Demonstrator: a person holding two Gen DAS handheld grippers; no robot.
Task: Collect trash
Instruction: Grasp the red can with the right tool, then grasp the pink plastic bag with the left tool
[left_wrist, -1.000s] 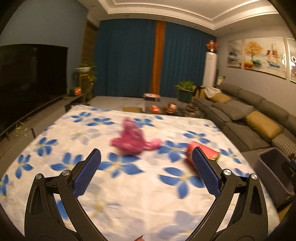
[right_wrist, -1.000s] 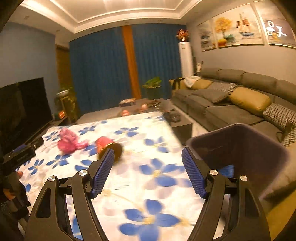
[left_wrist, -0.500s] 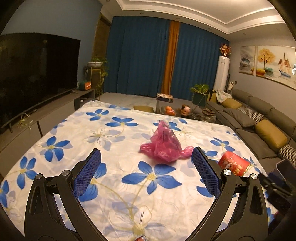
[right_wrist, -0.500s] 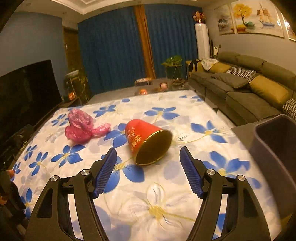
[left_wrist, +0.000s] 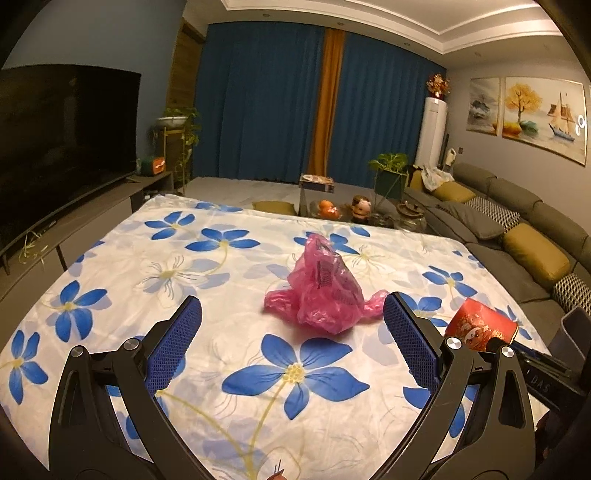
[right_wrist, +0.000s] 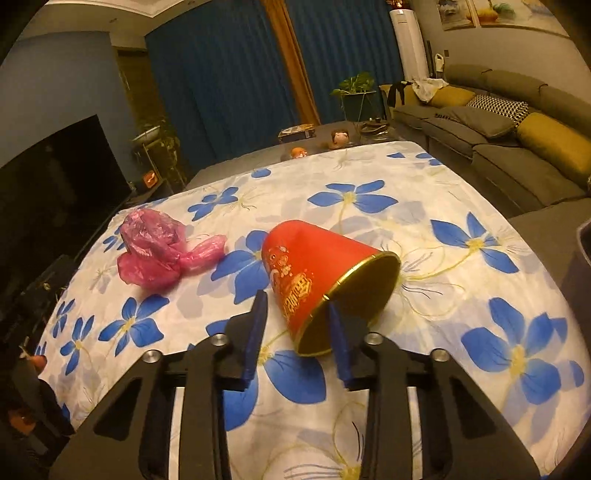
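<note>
Closing our right gripper (right_wrist: 295, 325) over the rim of the tipped red paper cup with gold lip (right_wrist: 317, 273), one pad inside its mouth, we should seat deeper before lifting. Its jaws have just been narrowing, pads not visibly pinching yet. Our left gripper (left_wrist: 291, 332) gapes before the crumpled pink plastic bag (left_wrist: 321, 295) on the flowered cloth (left_wrist: 147, 258).

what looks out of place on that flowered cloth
Two things. A red paper cup lies tipped on its side, gold-rimmed mouth toward the right claw, whose jaws have just been closing around the rim's near edge. A crumpled pink plastic bag sits loose mid-cloth. Nothing looks spilled.
</note>
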